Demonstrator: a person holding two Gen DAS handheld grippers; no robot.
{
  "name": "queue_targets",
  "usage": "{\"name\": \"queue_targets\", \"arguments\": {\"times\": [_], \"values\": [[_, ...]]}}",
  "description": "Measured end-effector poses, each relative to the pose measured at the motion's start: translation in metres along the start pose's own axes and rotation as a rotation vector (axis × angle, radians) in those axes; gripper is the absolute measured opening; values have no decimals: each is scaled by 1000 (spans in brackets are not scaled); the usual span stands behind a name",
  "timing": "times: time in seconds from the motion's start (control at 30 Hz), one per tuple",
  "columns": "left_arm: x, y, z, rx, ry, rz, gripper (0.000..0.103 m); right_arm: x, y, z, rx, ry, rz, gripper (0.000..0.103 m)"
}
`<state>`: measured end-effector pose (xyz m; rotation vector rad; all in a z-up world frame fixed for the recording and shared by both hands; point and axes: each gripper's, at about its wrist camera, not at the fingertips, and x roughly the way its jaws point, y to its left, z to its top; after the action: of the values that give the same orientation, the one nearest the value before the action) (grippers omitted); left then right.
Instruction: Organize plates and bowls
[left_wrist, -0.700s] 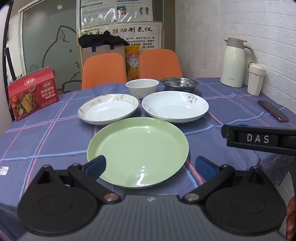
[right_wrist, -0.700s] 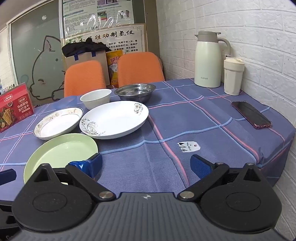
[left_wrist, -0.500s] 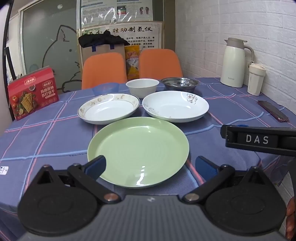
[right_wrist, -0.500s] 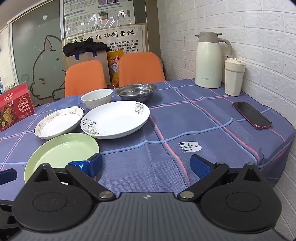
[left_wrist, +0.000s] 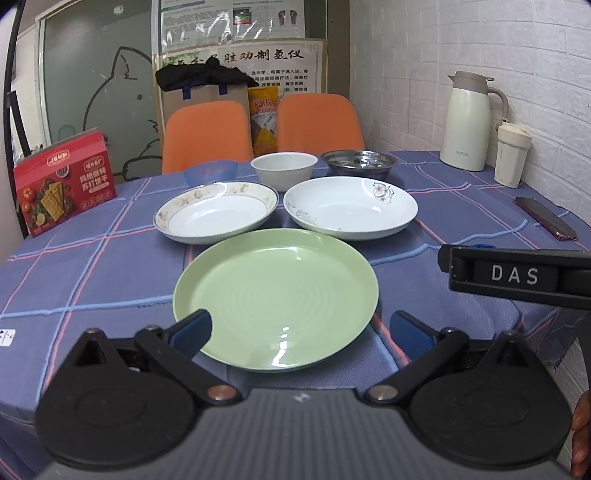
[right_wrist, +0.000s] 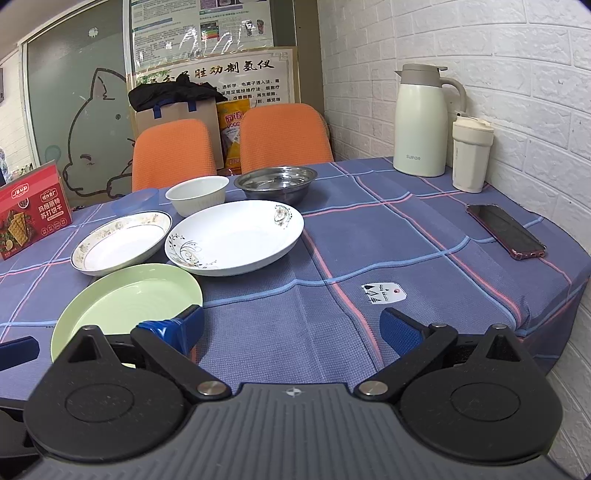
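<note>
Hidden bits: the blue bowl (left_wrist: 210, 171) is mostly tucked behind the gold-rimmed plate (left_wrist: 216, 211), only its far wall pokes out. The near edge of the green plate (right_wrist: 127, 301) is covered by the right gripper (right_wrist: 291, 326) body in the right wrist view.
Hard to read: small print on the wall poster (left_wrist: 240, 59) is too blurry, so I'm skipping it.
Only in left view: a black bar marked DAS (left_wrist: 515, 275) cutting in from the right, plus a bit of a hand (left_wrist: 580, 435) at the bottom right corner.
Only in right view: a white tag (right_wrist: 382, 292) on the cloth, and the phone (right_wrist: 506, 231) shown whole instead of as a sliver.
Green plate: plain pale green, glossy, faint rings inside, lying flat at the near side of the tabletop (left_wrist: 74, 266), apart from the other dishes.
Floral plate (left_wrist: 351, 206): white with dark swirls, just beside the gold-rimmed one.
Back row: white bowl (left_wrist: 283, 170) and steel bowl (left_wrist: 359, 162) behind the plates.
Left gripper (left_wrist: 299, 326): jaws spread wide, holding nothing, hovering at the green plate's near rim.
Right gripper: jaws spread too, empty, over bare cloth to the right of the green plate.
</note>
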<state>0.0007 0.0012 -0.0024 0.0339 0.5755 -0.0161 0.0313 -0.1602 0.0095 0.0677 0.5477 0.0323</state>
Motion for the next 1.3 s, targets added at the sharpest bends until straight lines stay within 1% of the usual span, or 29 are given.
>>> {"name": "queue_targets", "arguments": {"times": [1.3], "values": [[1, 3, 2, -6, 4, -4, 102, 1, 11, -1, -15, 4, 17, 89]]}}
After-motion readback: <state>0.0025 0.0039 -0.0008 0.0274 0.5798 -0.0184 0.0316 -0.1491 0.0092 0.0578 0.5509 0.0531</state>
